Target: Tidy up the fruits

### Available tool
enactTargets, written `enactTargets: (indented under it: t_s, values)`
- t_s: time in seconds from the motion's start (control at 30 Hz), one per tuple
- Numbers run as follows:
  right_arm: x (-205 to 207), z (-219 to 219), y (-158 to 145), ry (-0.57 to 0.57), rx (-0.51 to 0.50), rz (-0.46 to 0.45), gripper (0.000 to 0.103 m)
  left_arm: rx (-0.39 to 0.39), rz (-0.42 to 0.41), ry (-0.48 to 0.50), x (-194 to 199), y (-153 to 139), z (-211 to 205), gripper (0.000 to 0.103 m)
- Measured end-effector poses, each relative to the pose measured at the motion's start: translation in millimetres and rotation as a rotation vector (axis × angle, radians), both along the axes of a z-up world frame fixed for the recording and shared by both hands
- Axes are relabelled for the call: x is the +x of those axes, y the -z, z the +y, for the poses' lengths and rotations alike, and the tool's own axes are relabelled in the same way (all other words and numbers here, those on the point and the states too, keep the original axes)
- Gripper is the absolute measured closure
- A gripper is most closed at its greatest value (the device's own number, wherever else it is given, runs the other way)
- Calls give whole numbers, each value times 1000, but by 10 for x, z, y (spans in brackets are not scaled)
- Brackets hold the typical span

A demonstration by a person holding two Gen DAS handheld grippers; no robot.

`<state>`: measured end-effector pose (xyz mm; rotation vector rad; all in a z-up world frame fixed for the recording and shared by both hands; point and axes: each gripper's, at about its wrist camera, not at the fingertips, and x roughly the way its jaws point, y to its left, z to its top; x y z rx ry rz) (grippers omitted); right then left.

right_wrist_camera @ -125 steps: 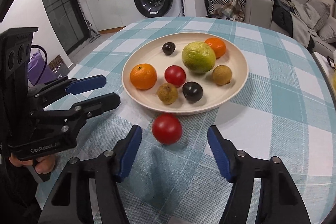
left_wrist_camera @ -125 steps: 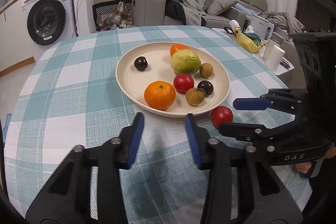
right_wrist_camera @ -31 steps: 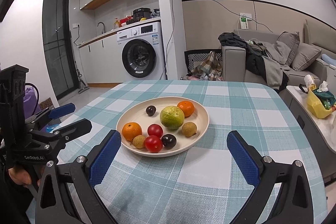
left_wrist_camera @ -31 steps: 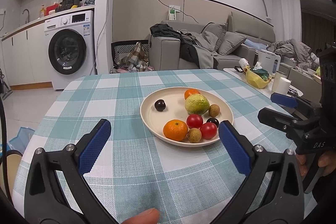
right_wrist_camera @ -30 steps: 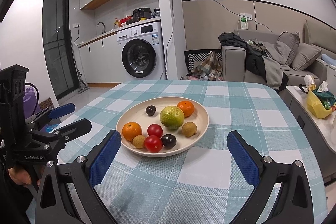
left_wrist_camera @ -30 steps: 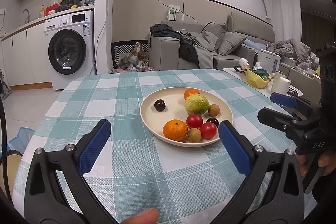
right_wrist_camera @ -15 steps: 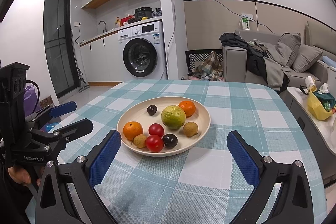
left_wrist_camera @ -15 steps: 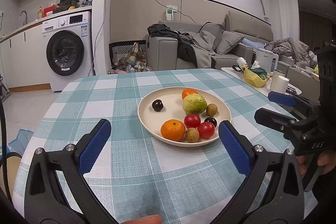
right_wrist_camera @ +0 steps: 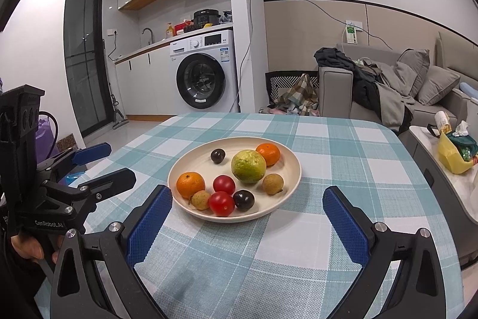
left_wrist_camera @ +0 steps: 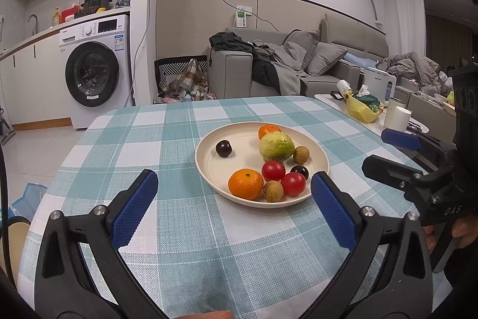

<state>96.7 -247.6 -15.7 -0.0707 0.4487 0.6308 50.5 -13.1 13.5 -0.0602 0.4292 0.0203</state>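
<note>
Cream plate sits mid-frame on the teal checked tablecloth, all fruit on it. Green guava right of plate center, orange touching behind it, second orange at the plate's lower left. Two red tomatoes near the front rim, one just behind the other. Dark plum just right of the front tomato, another dark plum alone toward the upper left of the plate. Two brown longans: one between the front orange and tomato, one lower right of the guava.

Right gripper at frame bottom, fingers spread wide, holding nothing, short of the plate. Left gripper same: fingers wide apart, empty, bottom of its view. In the right wrist view the left gripper shows at the left edge, a hand on its handle.
</note>
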Motion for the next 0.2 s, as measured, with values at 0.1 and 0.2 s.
enactTargets:
  t_s: [0.1, 0.2]
  values:
    - [-7, 11, -2, -4, -4, -4, 0, -4, 0, 0, 11, 15, 2, 1]
    - [-4, 17, 2, -8, -6, -4, 0, -8, 10, -4, 31, 32, 4, 1]
